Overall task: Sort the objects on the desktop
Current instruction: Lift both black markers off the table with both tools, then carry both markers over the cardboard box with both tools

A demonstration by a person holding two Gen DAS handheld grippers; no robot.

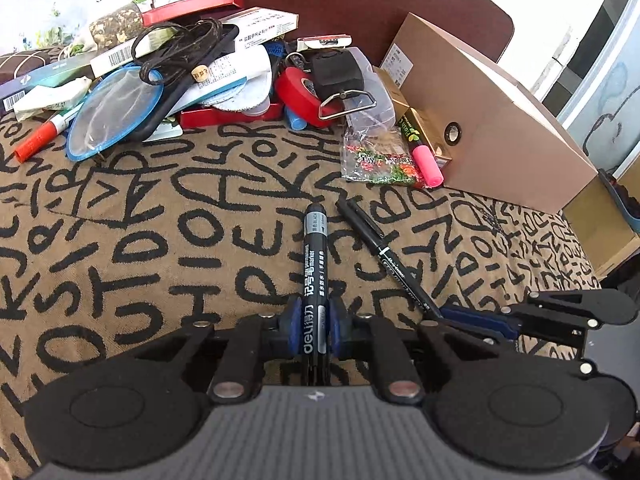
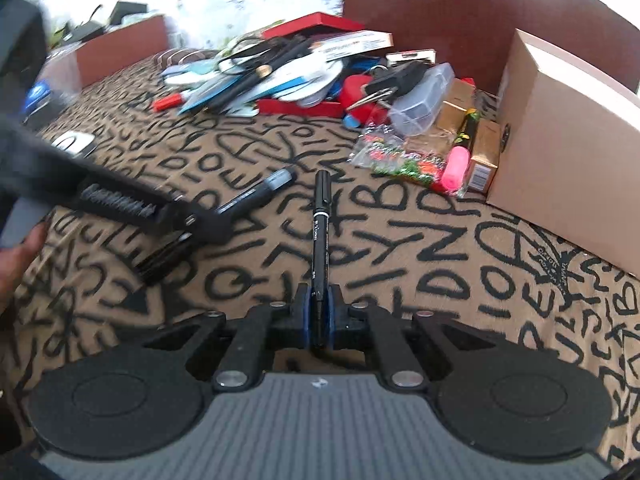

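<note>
Step in hand, as I judge it: pick-up, both pens already gripped. Left gripper (image 1: 315, 320) is clamped on the thick black marker (image 1: 315, 256), lower centre of left wrist view. The right gripper (image 2: 319, 310) pinches the thin black pen (image 2: 320, 236), centre of right wrist view.

Marker's long axis runs straight up the frame, capped end away from the jaws, low over the lettered cloth (image 1: 120, 240). In its own view the thin pen does likewise, tip twd the clutter pile (image 2: 288, 76) at top.

Next prob calls for lifting both clear w/o slipping, then carrying to a drop spot; maybe the cardboard box (image 2: 560, 152) at right, can't tell.
</note>
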